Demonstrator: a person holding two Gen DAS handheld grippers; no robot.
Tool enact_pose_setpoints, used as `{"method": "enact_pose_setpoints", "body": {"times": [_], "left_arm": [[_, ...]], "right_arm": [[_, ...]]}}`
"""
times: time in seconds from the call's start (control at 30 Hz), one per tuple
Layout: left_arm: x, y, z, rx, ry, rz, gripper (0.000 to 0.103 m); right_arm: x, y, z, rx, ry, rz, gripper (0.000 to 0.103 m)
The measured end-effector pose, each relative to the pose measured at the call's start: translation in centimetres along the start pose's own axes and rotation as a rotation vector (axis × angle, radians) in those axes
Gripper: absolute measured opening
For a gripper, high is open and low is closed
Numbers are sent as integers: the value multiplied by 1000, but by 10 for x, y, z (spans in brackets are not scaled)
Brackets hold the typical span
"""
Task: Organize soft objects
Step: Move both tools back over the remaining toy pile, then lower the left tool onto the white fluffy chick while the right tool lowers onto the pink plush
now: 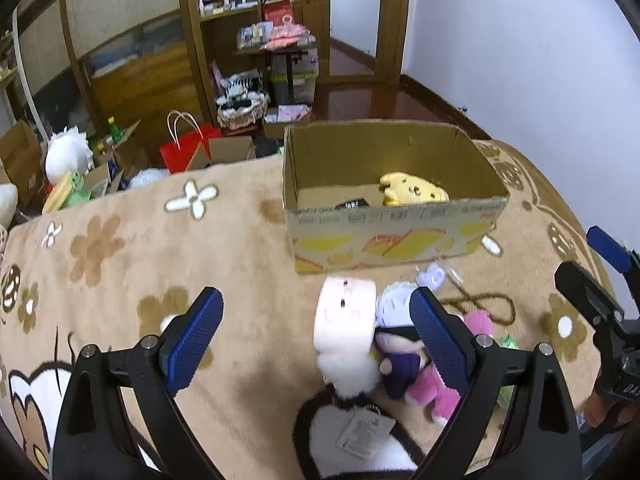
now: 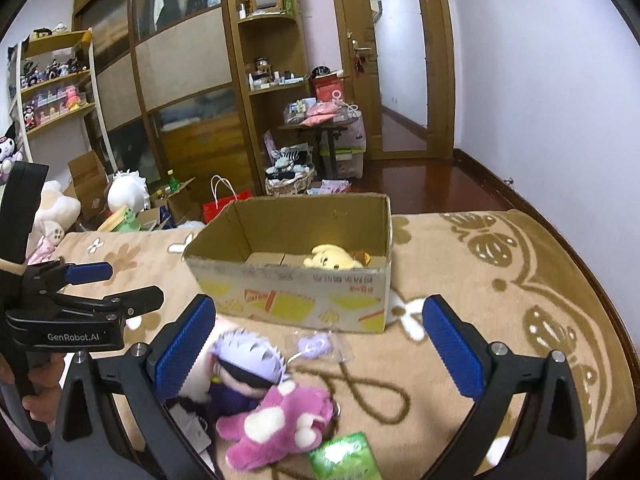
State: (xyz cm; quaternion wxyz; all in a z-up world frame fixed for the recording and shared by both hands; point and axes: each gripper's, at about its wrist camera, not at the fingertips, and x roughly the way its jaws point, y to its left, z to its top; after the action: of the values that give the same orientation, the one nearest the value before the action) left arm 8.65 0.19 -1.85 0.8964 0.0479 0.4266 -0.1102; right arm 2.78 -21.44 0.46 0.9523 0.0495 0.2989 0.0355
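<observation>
An open cardboard box (image 1: pixel 394 236) (image 2: pixel 296 300) stands on the beige blanket and holds a yellow plush (image 1: pixel 412 190) (image 2: pixel 334 258). In front of it lies a pile of soft toys: a white-pink plush (image 1: pixel 346 316), a doll with pale purple hair (image 2: pixel 246 360) (image 1: pixel 394 304), a pink bear (image 2: pixel 280 420) (image 1: pixel 436 388), a black-and-white plush with a tag (image 1: pixel 352 436) and a green packet (image 2: pixel 346 458). My left gripper (image 1: pixel 316 332) is open above the pile's left side. My right gripper (image 2: pixel 320 348) is open over the doll and bear.
A small purple charm (image 2: pixel 314 344) lies by the box front. Beyond the bed's far edge are a red bag (image 1: pixel 186 150), open boxes, a white plush (image 2: pixel 124 192), a wicker basket (image 2: pixel 288 180), shelves and a doorway (image 2: pixel 400 80).
</observation>
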Motion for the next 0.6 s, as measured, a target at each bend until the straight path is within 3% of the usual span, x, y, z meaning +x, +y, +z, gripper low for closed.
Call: {"method": "enact_pose_setpoints", "body": {"times": [0.6], "left_arm": [[58, 3, -13, -24, 232, -28, 94]], "right_arm": [[41, 5, -44, -43, 171, -15, 103]]}}
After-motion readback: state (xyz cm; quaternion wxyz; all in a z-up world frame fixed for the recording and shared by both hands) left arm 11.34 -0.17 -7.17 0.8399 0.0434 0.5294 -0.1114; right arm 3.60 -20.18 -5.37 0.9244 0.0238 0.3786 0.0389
